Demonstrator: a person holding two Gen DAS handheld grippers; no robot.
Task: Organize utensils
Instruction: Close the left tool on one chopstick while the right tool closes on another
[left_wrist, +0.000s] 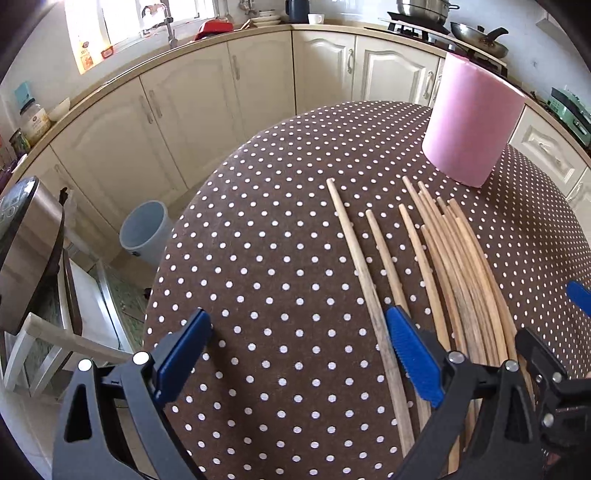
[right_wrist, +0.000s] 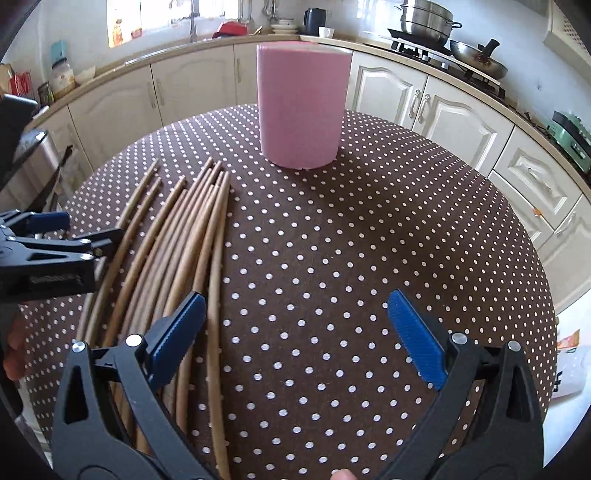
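Several wooden chopsticks (left_wrist: 454, 266) lie side by side on the brown polka-dot tablecloth (left_wrist: 266, 258). A pink cylindrical holder (left_wrist: 472, 118) stands upright beyond them. My left gripper (left_wrist: 299, 347) is open and empty, hovering over the near ends of the leftmost chopsticks. In the right wrist view the chopsticks (right_wrist: 177, 240) lie to the left, the pink holder (right_wrist: 303, 107) stands at the far centre, and my right gripper (right_wrist: 295, 332) is open and empty, its left finger over the rightmost sticks. The left gripper (right_wrist: 48, 243) also shows at the left edge.
The round table's cloth (right_wrist: 369, 240) drops off on all sides. Cream kitchen cabinets (left_wrist: 207, 110) curve around behind, with a stove and pans (right_wrist: 461, 48) at the back right. A grey bin (left_wrist: 144, 232) and a steel appliance (left_wrist: 26, 251) stand on the left.
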